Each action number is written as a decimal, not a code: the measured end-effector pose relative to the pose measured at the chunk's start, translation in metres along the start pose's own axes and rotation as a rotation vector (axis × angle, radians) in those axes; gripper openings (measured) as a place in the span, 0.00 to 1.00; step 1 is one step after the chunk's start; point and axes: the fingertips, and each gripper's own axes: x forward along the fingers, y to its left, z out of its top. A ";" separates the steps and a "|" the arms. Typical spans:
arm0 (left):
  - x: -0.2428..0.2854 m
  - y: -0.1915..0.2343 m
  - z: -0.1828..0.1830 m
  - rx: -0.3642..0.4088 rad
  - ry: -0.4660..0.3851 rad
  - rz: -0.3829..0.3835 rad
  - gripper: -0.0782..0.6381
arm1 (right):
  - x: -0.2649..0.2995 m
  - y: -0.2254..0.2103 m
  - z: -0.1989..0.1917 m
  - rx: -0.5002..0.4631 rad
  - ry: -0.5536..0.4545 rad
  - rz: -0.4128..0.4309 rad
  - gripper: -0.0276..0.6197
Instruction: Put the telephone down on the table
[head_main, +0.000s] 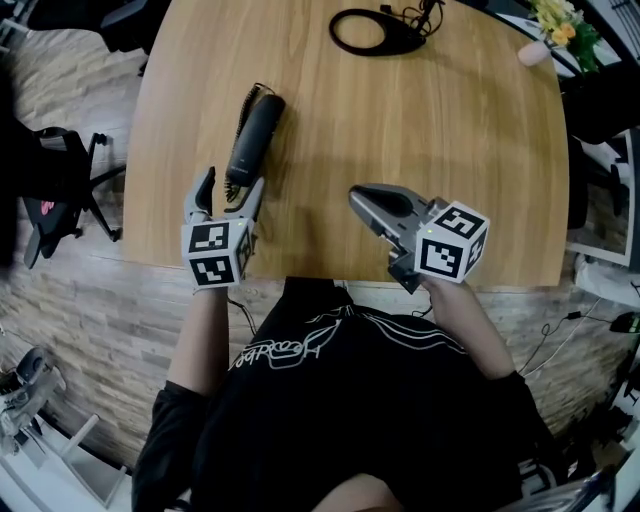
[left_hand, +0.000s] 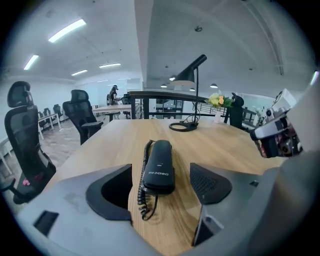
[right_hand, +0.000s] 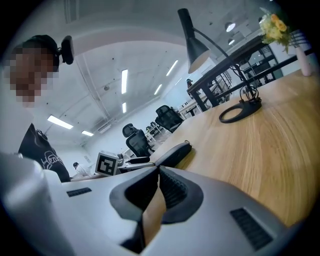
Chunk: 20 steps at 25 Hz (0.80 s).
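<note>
Black telephone (left_hand: 158, 167) flat on counter (head_main: 450, 120) between left tongs (head_main: 232, 192), jaws spread, looks set down; right tongs (right_hand: 159, 181) closed, empty.

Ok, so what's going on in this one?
A person holds a gripper in each hand over a wooden table. The handset lies flat on the table. The left gripper is open, with its jaws on either side of the handset's near end and a gap on both sides, so nothing is gripped. The right gripper is shut and empty, off to the side near the table's edge.
</note>
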 end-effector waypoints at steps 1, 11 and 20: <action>-0.010 -0.002 0.001 -0.028 -0.014 0.001 0.59 | -0.004 0.005 0.002 -0.016 -0.007 0.010 0.11; -0.128 -0.101 0.047 -0.162 -0.260 -0.322 0.58 | -0.048 0.090 0.013 -0.182 -0.069 0.141 0.11; -0.223 -0.167 0.079 -0.132 -0.409 -0.460 0.33 | -0.097 0.175 0.023 -0.222 -0.153 0.294 0.11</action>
